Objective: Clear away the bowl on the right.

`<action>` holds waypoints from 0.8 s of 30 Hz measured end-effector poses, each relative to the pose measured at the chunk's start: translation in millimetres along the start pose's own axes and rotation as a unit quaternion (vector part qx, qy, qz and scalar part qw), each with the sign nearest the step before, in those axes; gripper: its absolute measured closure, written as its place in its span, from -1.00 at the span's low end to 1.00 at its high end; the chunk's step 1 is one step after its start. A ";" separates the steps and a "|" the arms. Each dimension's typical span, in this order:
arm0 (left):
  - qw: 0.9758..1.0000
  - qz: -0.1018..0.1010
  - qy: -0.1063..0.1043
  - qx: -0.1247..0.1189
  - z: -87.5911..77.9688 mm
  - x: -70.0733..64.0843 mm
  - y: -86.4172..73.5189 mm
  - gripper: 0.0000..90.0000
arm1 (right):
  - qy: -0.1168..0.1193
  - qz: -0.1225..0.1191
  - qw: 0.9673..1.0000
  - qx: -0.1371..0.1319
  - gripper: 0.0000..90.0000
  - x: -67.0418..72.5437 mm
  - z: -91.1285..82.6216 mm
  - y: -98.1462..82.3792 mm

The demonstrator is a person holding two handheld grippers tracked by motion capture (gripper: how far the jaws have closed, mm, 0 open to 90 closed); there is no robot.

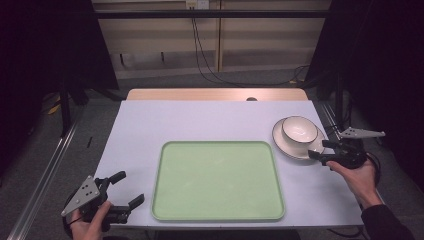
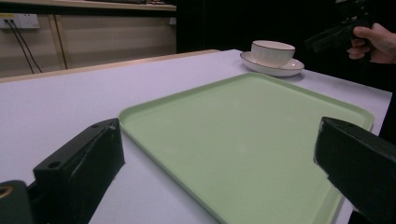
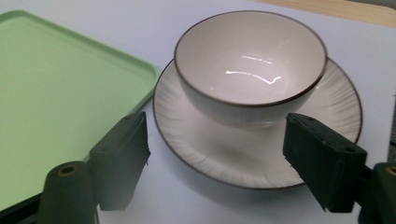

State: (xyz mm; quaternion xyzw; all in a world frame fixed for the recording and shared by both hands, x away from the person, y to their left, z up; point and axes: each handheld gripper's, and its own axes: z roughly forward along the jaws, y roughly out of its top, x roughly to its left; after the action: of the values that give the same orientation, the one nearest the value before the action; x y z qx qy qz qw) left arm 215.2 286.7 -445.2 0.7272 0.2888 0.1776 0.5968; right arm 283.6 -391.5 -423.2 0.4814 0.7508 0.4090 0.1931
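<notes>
Setting: dim room, pale wall panelling and trailing cables behind; a light-topped bench [image 1: 140,130] carries everything.
Left gripper [image 1: 131,188]: held at the near left corner of the bench, off the tray's left edge. Jaws stand wide apart with nothing between them; in the left gripper view they frame bare tray and bench.
Tray [image 1: 218,180]: pale green, rectangular with rounded corners, flat in the middle of the bench, long axis running left to right. Nothing lies on it.
Bowl [image 1: 299,129]: white with a dark rim line, upright, seated in the middle of the plate, at the far right of the bench just beyond the tray's far right corner.
Plate [image 1: 284,143]: white, ribbed, dark-edged, flat under the bowl; its left edge lies just beside the tray's corner, apparently not touching.
Right gripper [image 1: 317,149]: held at the plate's near right rim, pointing left toward it. Jaws open, gripping nothing; in the right gripper view they straddle the plate's near edge, with the bowl dead ahead and between their lines.
Deciding relation: the bowl and plate sit straight in front of the right jaws and close to them; the left gripper is well apart, with the whole tray between.
Judgement: the right hand is the one placed to take the crockery; the tray lies to its left as the likely destination.
</notes>
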 end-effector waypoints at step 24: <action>1.000 0.001 0.004 0.005 0.5 0.0 -0.5 -0.97 | -0.027 0.001 0.999 0.047 -0.20 -39.9 32.3 45.9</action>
State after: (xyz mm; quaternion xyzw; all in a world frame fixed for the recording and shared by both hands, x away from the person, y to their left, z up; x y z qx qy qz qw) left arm 215.4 286.4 -445.7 0.7298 0.2920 0.1796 0.5915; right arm 350.0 -403.6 -409.7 0.5015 0.7632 0.3602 0.1905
